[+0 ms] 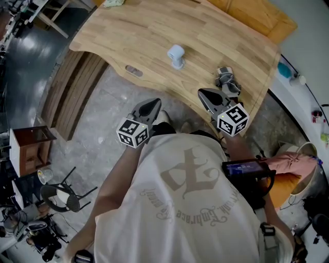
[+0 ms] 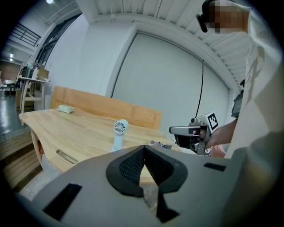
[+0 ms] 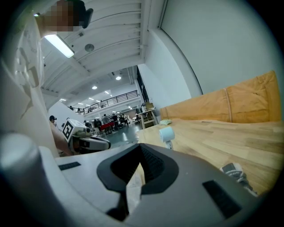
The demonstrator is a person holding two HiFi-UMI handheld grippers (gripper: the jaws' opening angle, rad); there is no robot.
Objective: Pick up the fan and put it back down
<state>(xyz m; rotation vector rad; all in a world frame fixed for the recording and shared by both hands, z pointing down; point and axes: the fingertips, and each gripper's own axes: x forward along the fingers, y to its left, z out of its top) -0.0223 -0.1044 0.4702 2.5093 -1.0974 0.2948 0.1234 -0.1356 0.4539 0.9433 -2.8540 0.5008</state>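
Note:
A small pale-blue fan (image 1: pixel 176 55) stands upright on the wooden table (image 1: pixel 128 36), away from its front edge. Both grippers hover off the table's near edge, pointing toward it, well short of the fan. My left gripper (image 1: pixel 152 103) is shut and empty; in its own view the jaws (image 2: pixel 143 149) meet, with the fan (image 2: pixel 119 132) beyond and slightly left. My right gripper (image 1: pixel 205 93) is also shut with nothing in it; its view shows the closed tips (image 3: pixel 140 146) and the fan (image 3: pixel 167 134) ahead to the right.
A crumpled grey-and-white item (image 1: pixel 227 78) lies on the table just beyond the right gripper. A green cloth (image 1: pixel 113 2) sits at the far end. The table's front has a slot (image 1: pixel 133 71). A chair (image 1: pixel 61 196) and clutter stand on the floor at left.

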